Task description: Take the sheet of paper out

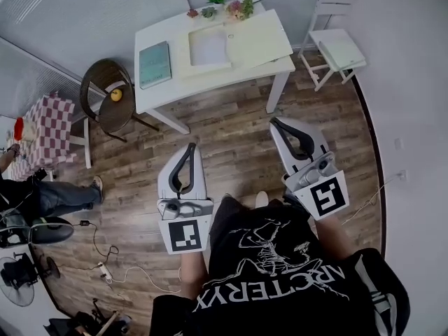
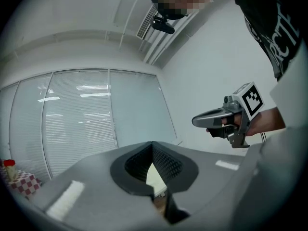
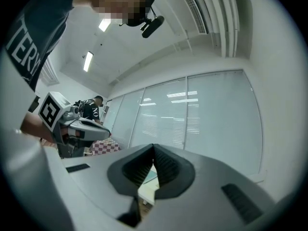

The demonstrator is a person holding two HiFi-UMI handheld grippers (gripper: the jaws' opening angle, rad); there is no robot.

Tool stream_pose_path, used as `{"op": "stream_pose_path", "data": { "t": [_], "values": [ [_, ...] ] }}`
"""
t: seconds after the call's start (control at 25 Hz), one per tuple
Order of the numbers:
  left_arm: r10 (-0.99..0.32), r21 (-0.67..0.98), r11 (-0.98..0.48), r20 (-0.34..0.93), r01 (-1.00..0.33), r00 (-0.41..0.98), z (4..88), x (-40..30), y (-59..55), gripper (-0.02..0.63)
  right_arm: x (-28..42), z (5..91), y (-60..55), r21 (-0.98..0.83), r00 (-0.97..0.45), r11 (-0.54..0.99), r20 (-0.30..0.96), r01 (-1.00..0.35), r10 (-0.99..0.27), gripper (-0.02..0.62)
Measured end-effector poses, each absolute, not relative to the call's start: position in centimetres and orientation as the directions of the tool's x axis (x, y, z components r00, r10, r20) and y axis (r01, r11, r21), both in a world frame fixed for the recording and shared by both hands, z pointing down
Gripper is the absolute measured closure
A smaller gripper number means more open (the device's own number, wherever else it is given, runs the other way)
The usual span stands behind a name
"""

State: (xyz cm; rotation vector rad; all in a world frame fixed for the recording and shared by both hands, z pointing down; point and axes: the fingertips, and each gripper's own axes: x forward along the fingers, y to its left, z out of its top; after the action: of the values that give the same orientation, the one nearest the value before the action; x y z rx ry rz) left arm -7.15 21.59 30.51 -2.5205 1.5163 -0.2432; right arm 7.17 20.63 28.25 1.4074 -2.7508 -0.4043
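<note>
A white sheet of paper (image 1: 208, 47) lies on an open cream folder (image 1: 260, 38) on the white table (image 1: 165, 91) ahead of me. Both grippers are held level over the wood floor, well short of the table. The left gripper (image 1: 190, 146) is shut, its jaws meeting at the tip with nothing between them. The right gripper (image 1: 274, 122) is also shut and empty. Through the gap under the jaws of the left gripper (image 2: 152, 144) and the right gripper (image 3: 154, 147), a pale bit of the table shows.
A teal book (image 1: 155, 64) and small potted plants (image 1: 218, 4) also sit on the table. A brown chair (image 1: 105, 100) holding a yellow object stands at its left, a white chair (image 1: 339, 47) at its right. A checkered table (image 1: 43, 128), a seated person (image 1: 49, 198) and floor cables (image 1: 105, 264) are at left.
</note>
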Motion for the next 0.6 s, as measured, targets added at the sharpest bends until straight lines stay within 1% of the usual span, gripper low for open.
{"op": "stream_pose_path", "data": {
  "t": [0.28,0.6],
  "values": [
    [-0.873,-0.227,-0.484,0.057,-0.845,0.485,31.7,-3.6,19.1,0.598,9.3,29.7,18.1,0.245,-0.606,0.577,-0.063,-0.779,-0.793,0.583],
    [-0.866,-0.223,-0.496,0.056,-0.839,0.497,33.2,-6.0,9.4,0.598,7.3,30.6,7.8,0.198,-0.603,0.581,-0.073,-0.789,-0.794,0.583]
  ]
}}
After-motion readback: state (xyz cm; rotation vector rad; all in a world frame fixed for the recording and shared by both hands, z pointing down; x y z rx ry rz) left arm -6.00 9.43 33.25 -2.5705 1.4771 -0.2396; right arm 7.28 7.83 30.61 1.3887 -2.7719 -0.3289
